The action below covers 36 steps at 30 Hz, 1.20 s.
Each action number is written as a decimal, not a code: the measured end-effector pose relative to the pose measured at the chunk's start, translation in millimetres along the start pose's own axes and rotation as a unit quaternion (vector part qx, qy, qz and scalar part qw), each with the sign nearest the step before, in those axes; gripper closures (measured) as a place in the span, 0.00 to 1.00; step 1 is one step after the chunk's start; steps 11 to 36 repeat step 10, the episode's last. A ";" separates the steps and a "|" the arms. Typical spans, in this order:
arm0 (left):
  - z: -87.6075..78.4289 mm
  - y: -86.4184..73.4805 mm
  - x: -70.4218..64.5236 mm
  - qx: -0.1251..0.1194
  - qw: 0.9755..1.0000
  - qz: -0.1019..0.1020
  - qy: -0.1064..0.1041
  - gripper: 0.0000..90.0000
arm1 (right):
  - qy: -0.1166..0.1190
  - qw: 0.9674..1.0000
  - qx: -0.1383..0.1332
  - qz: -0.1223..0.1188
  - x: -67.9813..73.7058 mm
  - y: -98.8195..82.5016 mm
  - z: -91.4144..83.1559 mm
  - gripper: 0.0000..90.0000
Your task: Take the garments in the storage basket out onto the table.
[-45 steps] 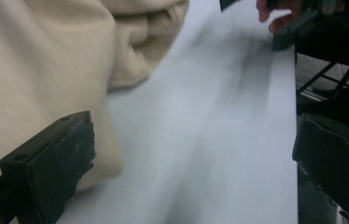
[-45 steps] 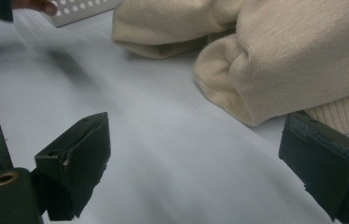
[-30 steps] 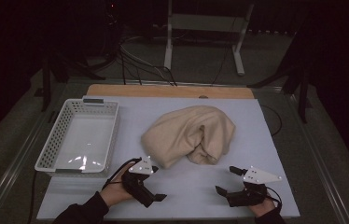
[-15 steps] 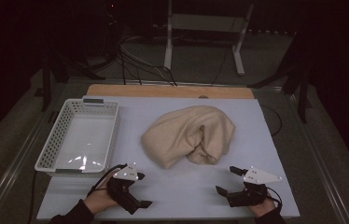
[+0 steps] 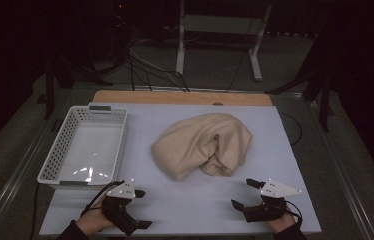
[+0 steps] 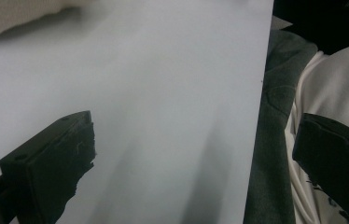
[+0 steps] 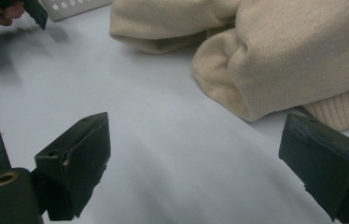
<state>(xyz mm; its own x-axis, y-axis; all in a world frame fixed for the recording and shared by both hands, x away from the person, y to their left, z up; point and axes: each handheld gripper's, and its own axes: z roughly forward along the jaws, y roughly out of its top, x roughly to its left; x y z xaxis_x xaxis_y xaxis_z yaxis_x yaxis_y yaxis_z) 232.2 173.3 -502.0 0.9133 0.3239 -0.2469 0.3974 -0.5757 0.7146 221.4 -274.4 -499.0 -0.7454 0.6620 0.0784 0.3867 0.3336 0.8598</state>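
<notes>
Sweater (image 5: 206, 143) lies bunched mid-table, ahead of both grippers; right gripper (image 5: 245, 194), jaws wide and empty, sits nearer than left gripper (image 5: 142, 209), likewise wide and empty.

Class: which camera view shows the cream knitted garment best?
The high view: the whole cream garment lies bunched mid-table. The right gripper view shows its near folds and ribbed edge close up, cropped. The left gripper view catches a blurred corner.
</notes>
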 end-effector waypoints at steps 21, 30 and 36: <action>-5.7 -1.5 2.4 -0.016 1.000 -0.002 0.013 0.00 | 0.002 1.000 0.004 -0.001 -0.1 -1.0 0.9 0.10; -5.7 -1.5 2.4 -0.016 1.000 -0.002 0.013 0.00 | 0.002 1.000 0.004 -0.001 -0.1 -1.0 0.9 0.10; -5.7 -1.5 2.4 -0.016 1.000 -0.002 0.013 0.00 | 0.002 1.000 0.004 -0.001 -0.1 -1.0 0.9 0.10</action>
